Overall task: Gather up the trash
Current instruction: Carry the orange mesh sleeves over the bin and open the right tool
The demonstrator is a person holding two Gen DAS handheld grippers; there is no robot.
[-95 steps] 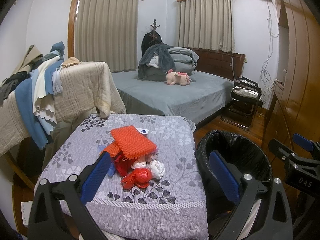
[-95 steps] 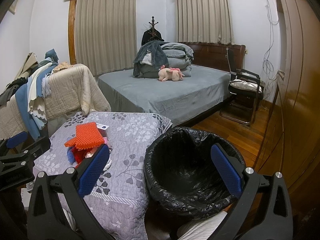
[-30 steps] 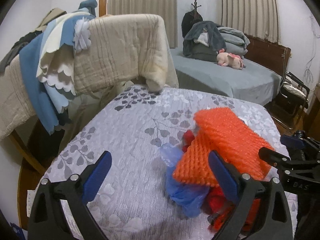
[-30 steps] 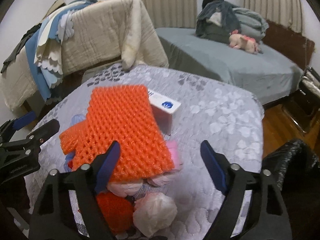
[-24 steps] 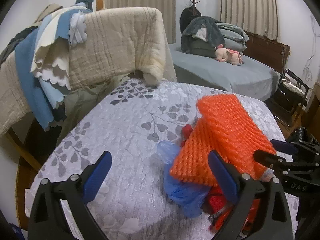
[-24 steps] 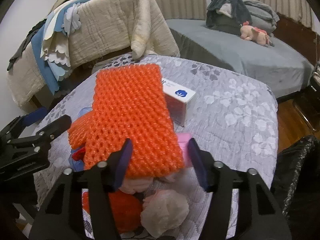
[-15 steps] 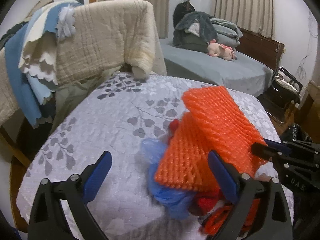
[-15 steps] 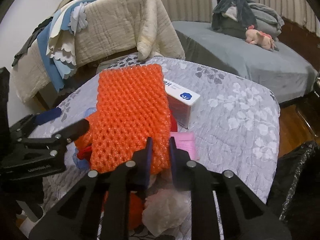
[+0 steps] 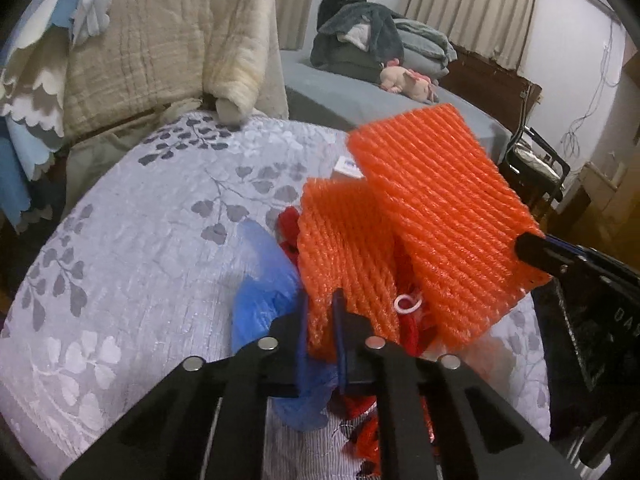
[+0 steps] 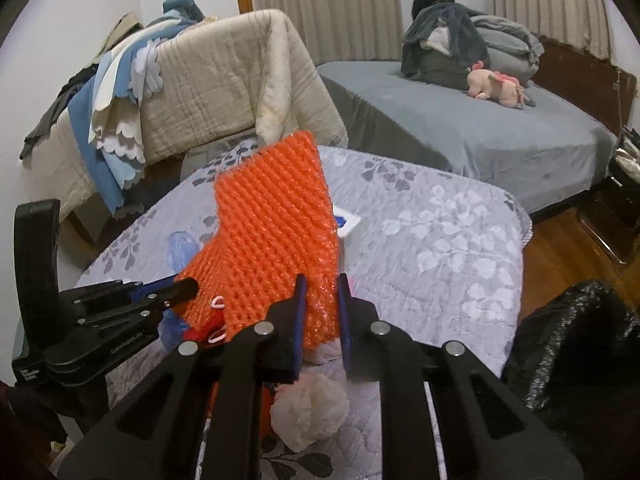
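Observation:
A pile of trash lies on the grey floral quilt (image 9: 132, 248). There are two orange foam net sheets: the left sheet (image 9: 344, 248) and the right sheet (image 9: 436, 216). My left gripper (image 9: 322, 320) is shut on the near edge of the left sheet. My right gripper (image 10: 322, 304) is shut on the near edge of the right sheet (image 10: 276, 216), lifted and tilted up. Under them lie a blue plastic bag (image 9: 264, 292), red net scraps (image 9: 408, 320), a white crumpled wad (image 10: 308, 408) and a white box (image 10: 346, 224). The black-lined bin (image 10: 568, 344) is at the right.
A beige blanket (image 10: 224, 80) with blue cloths drapes a rack behind the quilt. A grey bed (image 10: 480, 120) with folded bedding and a pink plush toy (image 10: 500, 88) stands behind. A black chair (image 9: 536, 164) stands on the wooden floor to the right.
Both grippers moved in to the trash pile and shut, each on an orange net sheet. The right sheet has been raised and tilted up off the pile.

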